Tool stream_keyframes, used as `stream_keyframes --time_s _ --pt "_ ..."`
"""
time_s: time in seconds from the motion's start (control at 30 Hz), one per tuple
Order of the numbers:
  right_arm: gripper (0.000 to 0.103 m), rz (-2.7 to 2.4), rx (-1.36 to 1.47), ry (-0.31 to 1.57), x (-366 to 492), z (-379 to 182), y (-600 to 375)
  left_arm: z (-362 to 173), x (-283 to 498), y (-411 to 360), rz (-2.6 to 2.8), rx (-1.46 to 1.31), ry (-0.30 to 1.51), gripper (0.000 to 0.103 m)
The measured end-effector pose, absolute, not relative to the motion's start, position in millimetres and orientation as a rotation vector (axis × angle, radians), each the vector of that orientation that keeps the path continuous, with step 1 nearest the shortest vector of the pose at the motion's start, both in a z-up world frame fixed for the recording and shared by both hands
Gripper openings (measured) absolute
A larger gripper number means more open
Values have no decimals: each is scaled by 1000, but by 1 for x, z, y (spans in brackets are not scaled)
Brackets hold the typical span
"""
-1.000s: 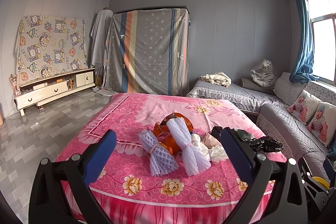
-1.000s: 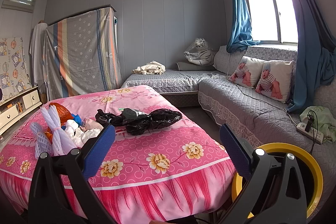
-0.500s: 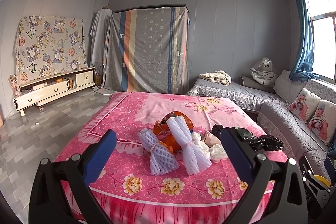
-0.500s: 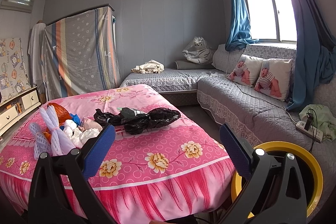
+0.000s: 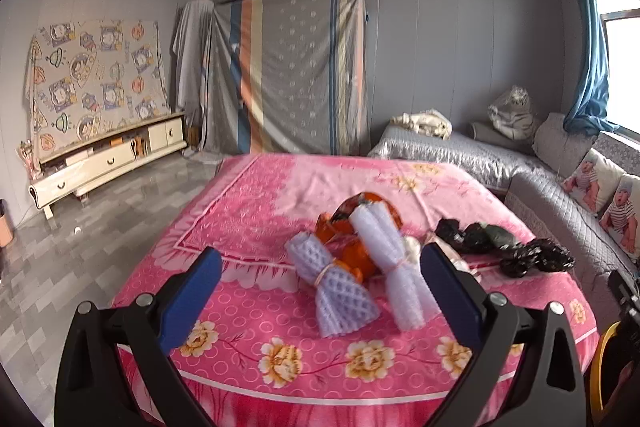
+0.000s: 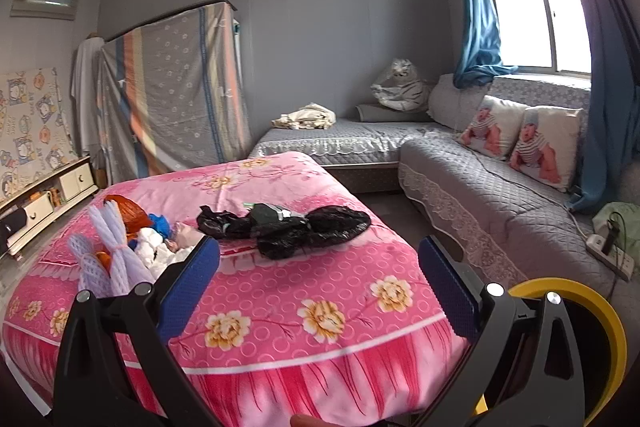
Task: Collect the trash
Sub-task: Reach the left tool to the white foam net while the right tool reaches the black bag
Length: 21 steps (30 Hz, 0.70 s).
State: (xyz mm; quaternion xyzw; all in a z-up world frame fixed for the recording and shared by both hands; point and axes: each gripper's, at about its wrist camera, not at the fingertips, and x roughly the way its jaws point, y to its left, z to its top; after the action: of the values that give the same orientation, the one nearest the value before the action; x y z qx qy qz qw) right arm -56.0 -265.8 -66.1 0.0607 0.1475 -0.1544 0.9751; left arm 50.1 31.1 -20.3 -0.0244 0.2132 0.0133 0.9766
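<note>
Entry: trash collection, stage judged as not yet begun.

Left tool (image 5: 320, 279): we hold it with its blue pads spread wide, nothing between them, short of the near edge of the desk and aimed at the netting bundles.

Right tool (image 6: 318, 277): we hold it likewise spread and empty, off the near corner of the desk, aimed toward the black bags.

Desk (image 5: 256, 195): a low surface under a pink flowered cover. All trash we can see lies on it.

Item 1: lilac foam netting bundle (image 5: 334, 285), tied at the waist, nearest the left tool.
Item 2: white foam netting bundle (image 5: 394, 267), tied likewise, just beside item 1.
Item 3: orange plastic wrapper (image 5: 362, 215), behind and partly under the two bundles.
Item 4: crumpled white and pinkish tissue (image 6: 160, 247), with a scrap of blue plastic (image 6: 160, 223) touching it.
Item 5: crumpled black plastic bags (image 6: 288, 227), lying apart from the other pile, toward the sofa side.

Receptacle: a yellow-rimmed round bin (image 6: 600, 323) on the floor below the right tool; we cannot see whether it holds anything.

Done, as far as we can see: nothing gathered; no item lifted or pinched.
Left, in our judgement: every listed item, presumably to go into the yellow-rimmed bin.
</note>
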Motion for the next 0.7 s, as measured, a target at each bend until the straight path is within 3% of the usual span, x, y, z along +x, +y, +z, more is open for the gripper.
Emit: stream_keyframes --time_s 0.4,0.7 --pt "95 3 237 316 -15 -54 -283 -53 100 57 -165 -81 615 96" --pt "95 257 403 530 40 -68 -289 -79 137 66 -185 -103 718 96"
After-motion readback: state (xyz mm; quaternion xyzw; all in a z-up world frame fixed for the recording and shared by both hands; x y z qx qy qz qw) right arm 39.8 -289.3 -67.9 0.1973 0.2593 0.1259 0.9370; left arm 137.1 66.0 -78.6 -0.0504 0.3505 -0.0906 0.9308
